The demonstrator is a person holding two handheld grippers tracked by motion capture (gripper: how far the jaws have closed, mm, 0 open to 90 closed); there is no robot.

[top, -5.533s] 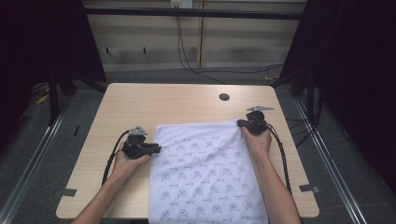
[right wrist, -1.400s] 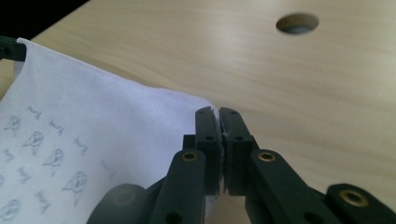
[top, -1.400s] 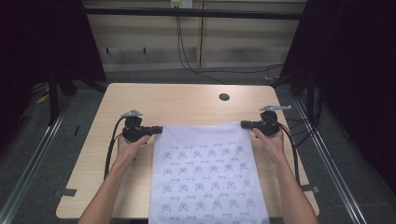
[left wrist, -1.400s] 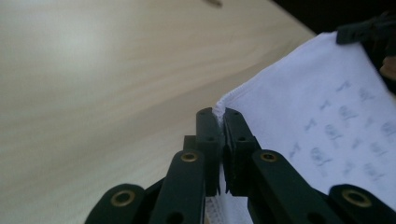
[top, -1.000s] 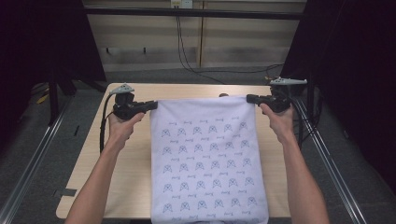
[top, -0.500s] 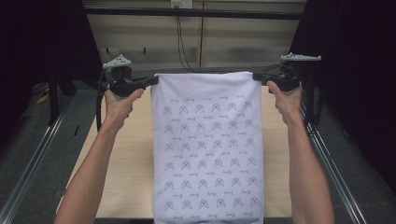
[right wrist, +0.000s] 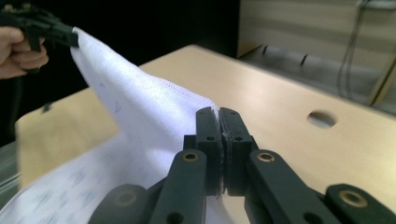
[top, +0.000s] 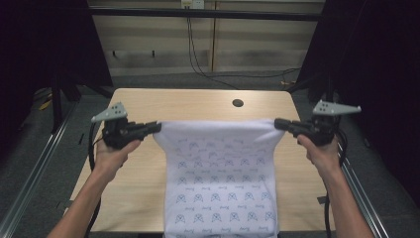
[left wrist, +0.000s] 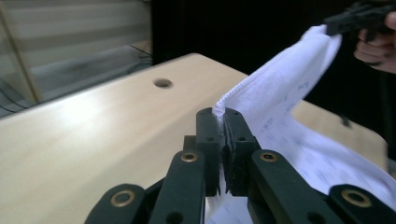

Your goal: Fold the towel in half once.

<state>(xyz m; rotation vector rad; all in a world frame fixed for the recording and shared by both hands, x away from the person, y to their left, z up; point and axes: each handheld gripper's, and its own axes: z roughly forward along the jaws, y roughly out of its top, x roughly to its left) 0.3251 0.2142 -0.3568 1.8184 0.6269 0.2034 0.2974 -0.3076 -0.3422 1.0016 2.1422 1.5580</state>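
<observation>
The white blue-printed cloth [top: 220, 178] is hanging taut between the left gripper [top: 154, 127] at nine o'clock and the right gripper [top: 279, 123] at three o'clock, each clamping a top corner, its length trailing toward six o'clock over the wooden surface [top: 188, 104].

The table [top: 148, 163] has a pale wooden top with rounded corners. A small round hole [top: 237, 103] sits in it near the far edge, right of the middle. The white printed cloth [top: 220, 188] is draped over the table nearer than the hole, its lower part lying on the wood and running to the near edge. On both sides of the cloth the wood is bare.
</observation>
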